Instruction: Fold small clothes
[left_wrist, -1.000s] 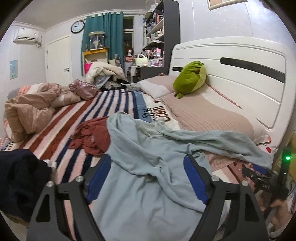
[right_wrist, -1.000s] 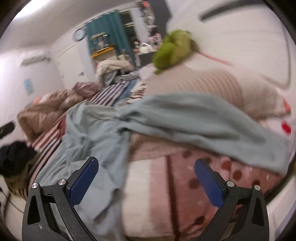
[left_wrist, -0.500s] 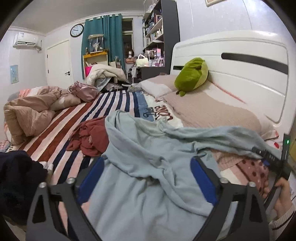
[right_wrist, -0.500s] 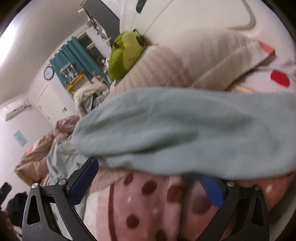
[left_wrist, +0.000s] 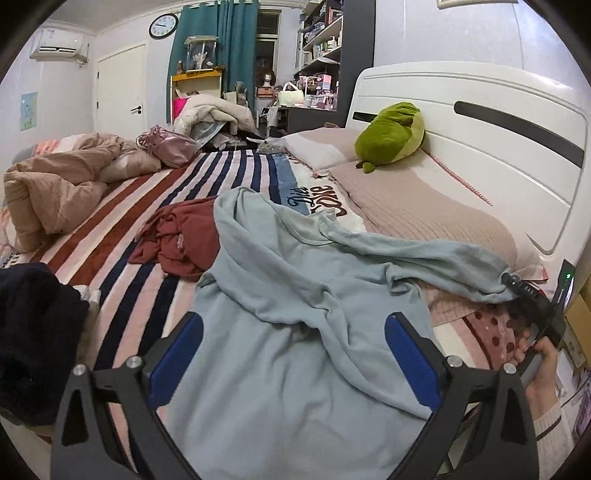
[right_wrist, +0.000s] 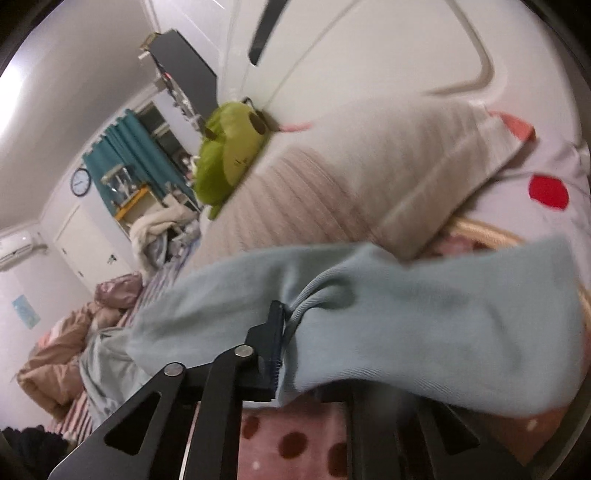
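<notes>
The right gripper (right_wrist: 286, 343) pinches the shirt (left_wrist: 295, 332) sleeve end. The left gripper (left_wrist: 293, 345) is spread wide. The shirt is soft and floppy, so grab its edges.

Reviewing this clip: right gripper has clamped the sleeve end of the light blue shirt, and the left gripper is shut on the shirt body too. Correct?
Not quite. The left gripper is open: the left wrist view shows its blue pads spread wide over the light blue shirt, gripping nothing. The rest holds: the right gripper is shut on the sleeve end, as the right wrist view shows.
</notes>
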